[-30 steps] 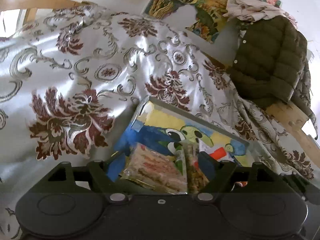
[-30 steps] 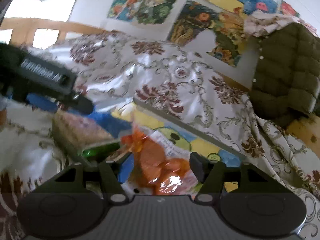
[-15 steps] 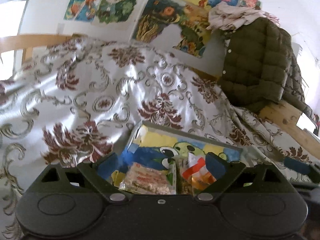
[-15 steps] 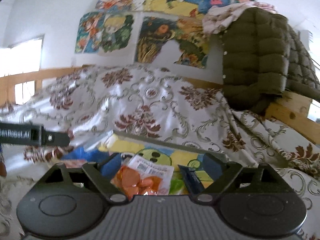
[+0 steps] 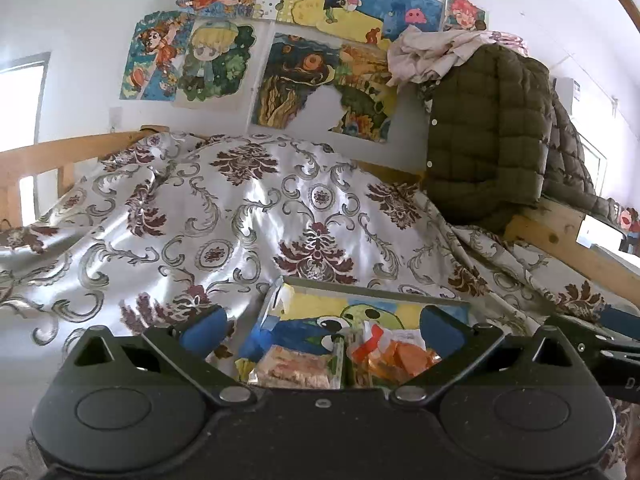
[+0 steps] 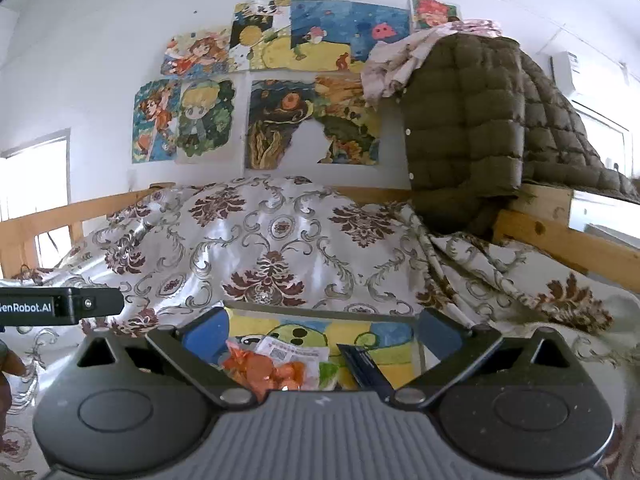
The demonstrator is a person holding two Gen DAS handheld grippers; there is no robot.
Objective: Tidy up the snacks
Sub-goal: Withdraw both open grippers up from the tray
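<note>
A shallow tray (image 5: pixel 372 290) with a cartoon frog print lies on the patterned bedspread. In it lie a clear packet of pinkish-brown snacks (image 5: pixel 296 368) and an orange snack packet (image 5: pixel 400 356). My left gripper (image 5: pixel 322 330) hangs above and short of the tray, its jaws opening wide, nothing pressed between its blue pads. The right wrist view shows the same tray (image 6: pixel 320 314), the orange packet (image 6: pixel 264 372) and a dark blue packet (image 6: pixel 364 364). My right gripper (image 6: pixel 322 332) is likewise opening, with nothing held.
The floral bedspread (image 5: pixel 240 232) rises in a mound behind the tray. An olive quilted jacket (image 5: pixel 488 132) hangs over the wooden bed rail (image 5: pixel 560 236) at the right. Posters cover the wall. The left gripper's body (image 6: pixel 60 306) reaches in at the right wrist view's left edge.
Both grippers have drawn back and risen from the tray, and their jaws have spread wider. The packets that sat between the fingers now lie lower in view, inside the tray.
</note>
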